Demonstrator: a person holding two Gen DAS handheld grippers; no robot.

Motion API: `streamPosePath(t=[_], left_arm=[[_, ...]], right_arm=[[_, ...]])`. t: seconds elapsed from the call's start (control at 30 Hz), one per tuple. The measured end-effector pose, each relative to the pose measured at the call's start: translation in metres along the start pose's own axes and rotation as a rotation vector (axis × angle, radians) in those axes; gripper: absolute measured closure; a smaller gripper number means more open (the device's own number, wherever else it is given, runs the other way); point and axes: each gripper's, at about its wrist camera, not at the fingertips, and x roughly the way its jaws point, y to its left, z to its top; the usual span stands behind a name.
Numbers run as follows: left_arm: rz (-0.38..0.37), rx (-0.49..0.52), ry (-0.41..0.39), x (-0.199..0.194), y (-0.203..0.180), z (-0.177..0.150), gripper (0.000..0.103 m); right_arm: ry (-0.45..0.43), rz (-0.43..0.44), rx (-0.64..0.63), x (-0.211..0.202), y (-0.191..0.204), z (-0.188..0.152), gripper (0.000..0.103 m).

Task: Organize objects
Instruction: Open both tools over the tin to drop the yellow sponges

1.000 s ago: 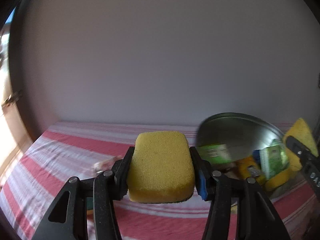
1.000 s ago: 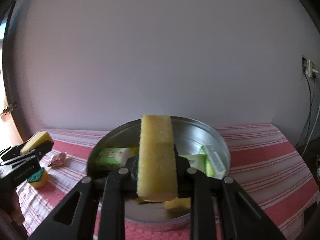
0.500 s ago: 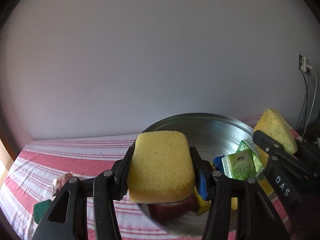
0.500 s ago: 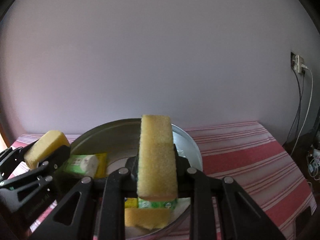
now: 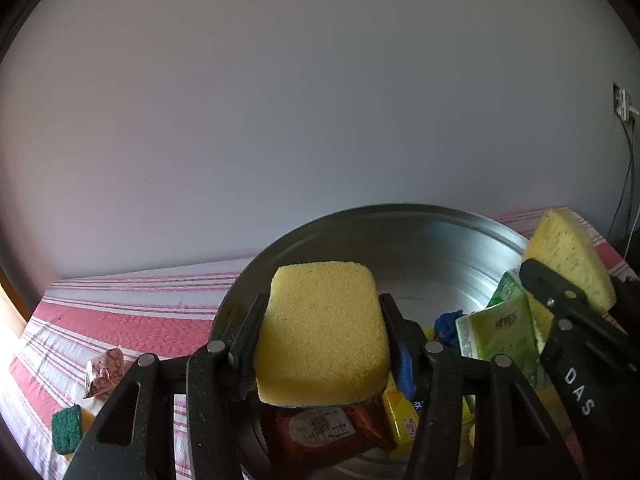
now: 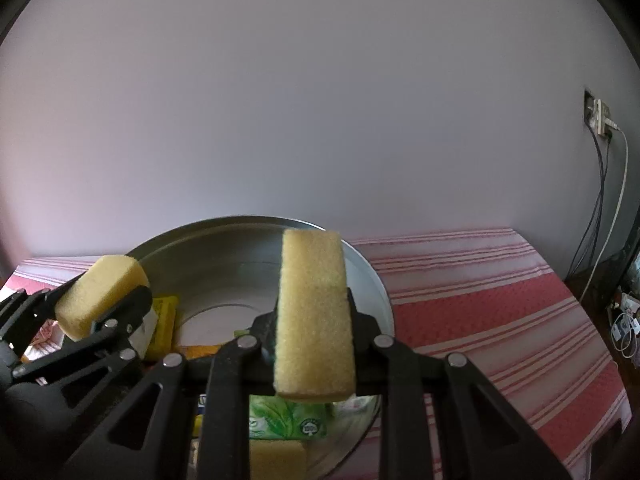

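Left gripper (image 5: 322, 336): fingers clamped on yellow sponge (image 5: 322, 332) (soft, light).
Right gripper (image 6: 314, 320): squeezing narrow sponge (image 6: 314, 316) mid-body; grip gently.

You are working in a home room, red-and-white striped tablecloth (image 6: 500, 304), plain pale wall (image 6: 320, 100), wall socket (image 6: 599, 116) with trailing cables (image 6: 600, 200), household sponges and packets in metal basin (image 5: 420, 236)

Readable lettering: one word only
"DAS" in white stands on the right gripper (image 5: 576, 300); print on the packets in the basin is illegible.
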Motion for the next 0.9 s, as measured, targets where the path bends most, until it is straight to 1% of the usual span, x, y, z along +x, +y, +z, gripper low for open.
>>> streamPosePath(t=[0.17, 0.2, 0.23, 0.27, 0.33, 0.37, 0.43, 0.5, 0.57, 0.63, 0.67, 0.73, 0.9], left_arm=[[0.013, -0.004, 0.005, 0.006, -0.003, 0.000, 0.046], [0.020, -0.008, 0.004, 0.005, -0.002, 0.001, 0.040], [0.046, -0.015, -0.002, 0.004, 0.000, 0.001, 0.035], [0.058, -0.019, -0.009, 0.000, 0.006, 0.002, 0.032], [0.065, -0.044, -0.035, -0.006, 0.014, 0.004, 0.021], [0.065, -0.063, -0.047, -0.009, 0.019, 0.005, 0.018], [0.065, -0.096, -0.060, -0.013, 0.027, 0.005, 0.009], [0.062, -0.122, -0.069, -0.016, 0.034, 0.004, 0.006], [0.063, -0.127, -0.070, -0.015, 0.035, 0.004, 0.006], [0.073, -0.125, -0.074, -0.018, 0.038, 0.002, 0.006], [0.076, -0.123, -0.076, -0.018, 0.038, 0.002, 0.006], [0.083, -0.119, -0.084, -0.021, 0.039, 0.000, 0.006], [0.109, -0.096, -0.130, -0.031, 0.045, -0.010, 0.006]], right_arm=[[0.009, 0.016, -0.009, 0.000, 0.004, 0.000, 0.079], [0.009, 0.026, -0.011, -0.002, 0.004, -0.001, 0.069], [0.010, 0.031, -0.011, -0.002, 0.001, -0.003, 0.050], [0.005, 0.027, -0.012, -0.003, 0.002, -0.003, 0.046], [-0.024, 0.007, -0.011, -0.010, 0.000, -0.001, 0.035], [-0.035, 0.011, -0.005, -0.014, -0.001, 0.001, 0.033], [-0.060, 0.022, 0.018, -0.024, -0.002, 0.004, 0.024], [-0.081, 0.029, 0.032, -0.029, -0.004, 0.006, 0.019], [-0.093, 0.032, 0.030, -0.033, -0.004, 0.007, 0.017], [-0.103, 0.032, 0.024, -0.036, -0.003, 0.007, 0.016], [-0.106, 0.032, 0.021, -0.032, -0.010, 0.006, 0.016], [-0.111, 0.031, 0.017, -0.033, -0.010, 0.006, 0.014], [-0.129, 0.042, 0.020, -0.039, -0.007, 0.005, 0.009]])
